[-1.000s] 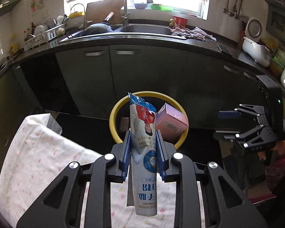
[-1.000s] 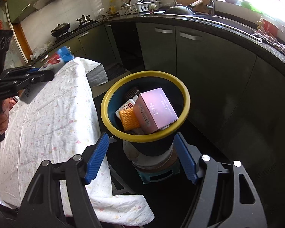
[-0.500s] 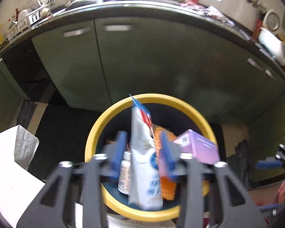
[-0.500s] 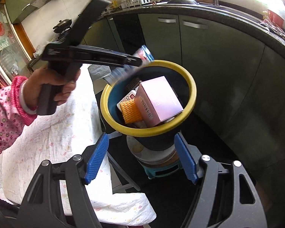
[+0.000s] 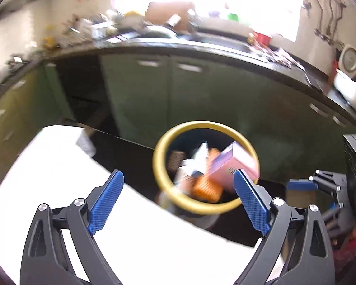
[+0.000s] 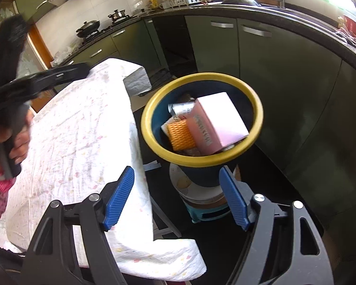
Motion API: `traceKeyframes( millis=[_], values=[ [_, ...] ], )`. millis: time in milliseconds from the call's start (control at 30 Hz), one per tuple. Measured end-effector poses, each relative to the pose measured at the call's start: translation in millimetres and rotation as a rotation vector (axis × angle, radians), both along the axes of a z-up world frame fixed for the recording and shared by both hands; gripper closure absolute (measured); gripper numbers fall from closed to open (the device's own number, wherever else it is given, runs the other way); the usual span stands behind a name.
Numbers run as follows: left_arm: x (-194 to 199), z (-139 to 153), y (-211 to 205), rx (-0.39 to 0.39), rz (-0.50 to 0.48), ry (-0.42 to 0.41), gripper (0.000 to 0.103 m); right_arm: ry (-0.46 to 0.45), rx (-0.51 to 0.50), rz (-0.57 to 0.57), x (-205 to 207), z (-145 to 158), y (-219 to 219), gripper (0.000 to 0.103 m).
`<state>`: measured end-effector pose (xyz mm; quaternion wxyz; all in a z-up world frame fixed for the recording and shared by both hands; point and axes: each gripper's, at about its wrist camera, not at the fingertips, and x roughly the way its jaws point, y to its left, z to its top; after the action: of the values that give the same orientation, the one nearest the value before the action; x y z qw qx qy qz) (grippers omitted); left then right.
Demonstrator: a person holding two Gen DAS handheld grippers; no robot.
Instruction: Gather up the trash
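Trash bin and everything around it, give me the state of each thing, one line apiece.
Trash bin: upright, no lid, nearly full.
Pink box: tilted, sticking up past the rim.
Orange mesh piece: inside, beside the box.
White packet: lying in the bin.
Left gripper: open, jaws just widened, empty.
Right gripper: open, empty.
Tablecloth: spread over the table.

I see a matt yellow rim on the dark plastic bin (image 6: 254,128), a smooth pink cardboard box (image 6: 222,118) and an orange ribbed foam net (image 6: 181,135) inside. My table wears a rough, crinkled floral cloth (image 6: 83,128). The cabinet doors (image 6: 284,76) look smooth and glossy green.
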<state>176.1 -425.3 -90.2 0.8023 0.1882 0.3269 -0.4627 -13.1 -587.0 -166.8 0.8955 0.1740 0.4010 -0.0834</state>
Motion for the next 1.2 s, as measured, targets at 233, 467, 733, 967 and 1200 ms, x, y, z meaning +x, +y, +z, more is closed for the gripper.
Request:
traceKeyframes(
  millis=[233, 467, 733, 967, 1200],
  values=[
    [-38.9, 27.7, 136.6, -0.046, 0.270, -0.101, 0.005, -0.032, -0.030, 0.073, 7.4, 15.4, 36.9, 0.031],
    [-76.2, 44.2, 259.5, -0.067, 0.603, -0.153, 0.005, -0.108, -0.121, 0.106, 3.1, 48.8, 73.2, 0.012],
    [-141.7, 71.7, 359.2, -0.103, 0.872, -0.248, 0.005, -0.179, -0.253, 0.113, -27.9, 88.8, 106.1, 0.007],
    [-190.0, 85.8, 389.7, -0.181, 0.917, -0.253, 0.005, -0.232, -0.296, 0.089, -52.5, 100.6, 114.6, 0.007],
    [-221.9, 86.1, 394.2, -0.199, 0.916, -0.271, 0.005, -0.255, -0.320, 0.097, -66.5, 103.0, 120.8, 0.007]
  ],
)
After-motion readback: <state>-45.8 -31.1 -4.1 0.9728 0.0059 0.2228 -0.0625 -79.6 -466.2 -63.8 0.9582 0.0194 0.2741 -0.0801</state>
